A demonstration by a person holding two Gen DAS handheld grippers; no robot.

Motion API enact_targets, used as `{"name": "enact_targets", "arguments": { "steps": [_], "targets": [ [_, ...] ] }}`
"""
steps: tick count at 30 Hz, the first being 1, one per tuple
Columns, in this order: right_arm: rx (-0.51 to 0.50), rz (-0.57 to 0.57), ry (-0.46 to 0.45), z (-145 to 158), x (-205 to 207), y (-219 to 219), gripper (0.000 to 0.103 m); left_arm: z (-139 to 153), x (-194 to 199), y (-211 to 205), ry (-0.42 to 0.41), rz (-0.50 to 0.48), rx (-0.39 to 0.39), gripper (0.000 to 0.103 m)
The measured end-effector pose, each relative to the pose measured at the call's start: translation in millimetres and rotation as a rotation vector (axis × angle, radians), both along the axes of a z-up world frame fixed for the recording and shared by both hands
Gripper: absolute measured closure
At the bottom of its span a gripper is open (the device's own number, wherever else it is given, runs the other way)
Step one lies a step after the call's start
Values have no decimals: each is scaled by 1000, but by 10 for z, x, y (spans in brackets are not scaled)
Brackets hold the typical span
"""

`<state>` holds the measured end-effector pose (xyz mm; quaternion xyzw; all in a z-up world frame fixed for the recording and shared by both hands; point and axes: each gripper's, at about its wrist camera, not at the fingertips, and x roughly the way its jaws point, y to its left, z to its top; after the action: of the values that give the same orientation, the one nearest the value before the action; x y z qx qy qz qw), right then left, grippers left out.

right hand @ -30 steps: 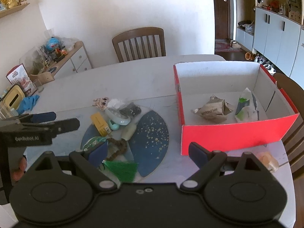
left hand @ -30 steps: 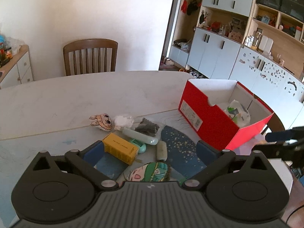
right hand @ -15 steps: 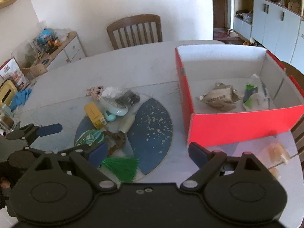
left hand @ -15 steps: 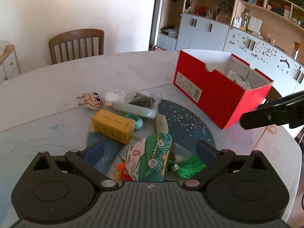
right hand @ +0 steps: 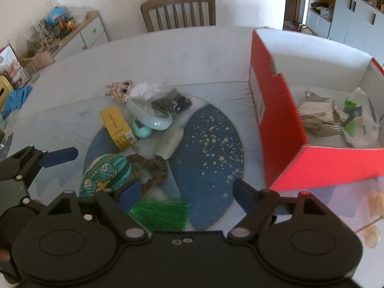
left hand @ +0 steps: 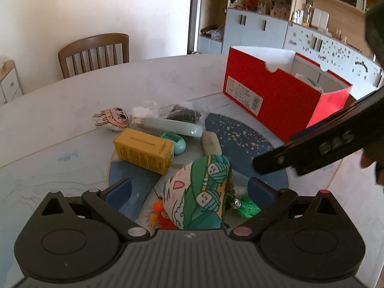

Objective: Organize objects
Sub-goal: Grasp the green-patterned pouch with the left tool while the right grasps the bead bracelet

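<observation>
A pile of small objects lies on a blue speckled mat [right hand: 211,141]: a green patterned pouch [left hand: 199,192] [right hand: 105,172], a yellow box [left hand: 144,150] [right hand: 117,127], a mint tube [left hand: 175,126], a cartoon plush [left hand: 111,117], a brown hair tie [right hand: 153,170] and a green tassel [right hand: 160,213]. A red box [left hand: 276,96] [right hand: 276,124] stands to the right with crumpled wrappers inside. My left gripper [left hand: 189,189] is open with the pouch between its fingers. My right gripper [right hand: 184,192] is open above the tassel and mat.
The white marble table [left hand: 72,91] carries everything. A wooden chair [left hand: 93,50] stands at the far side. A sideboard [right hand: 72,31] with clutter is at the back left, cabinets [left hand: 264,28] at the back right.
The left gripper has come down and forward onto the green pouch. The right gripper has moved left and lower over the mat and crosses the left wrist view.
</observation>
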<state>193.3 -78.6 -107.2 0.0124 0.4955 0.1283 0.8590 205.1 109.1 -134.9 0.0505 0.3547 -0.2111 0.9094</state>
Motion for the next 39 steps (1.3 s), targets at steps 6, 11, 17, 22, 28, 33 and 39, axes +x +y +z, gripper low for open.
{"name": "enact_targets", "arguments": {
  "steps": [6,11,17,22,28,33,39],
  "targets": [
    [12,10,68,-157,180,95,34,-15,38,11,1,-26,-10,1],
    [37,16,118,-239,298,146,49,-29,62,28,11,-32,-21,10],
    [38,47,141,-282,369,256,61,-24,104,70,50,-40,-51,32],
    [28,63,143,-285,406,324,66,-35,132,88,87,-42,-78,42],
    [19,71,144,-287,425,394,77,-22,132,92,95,-37,-82,48],
    [13,60,144,-300,418,399,93,-13,126,110,100,-19,-87,51],
    [30,39,109,-233,308,318,98,39,104,123,112,-7,-81,52]
  ]
}}
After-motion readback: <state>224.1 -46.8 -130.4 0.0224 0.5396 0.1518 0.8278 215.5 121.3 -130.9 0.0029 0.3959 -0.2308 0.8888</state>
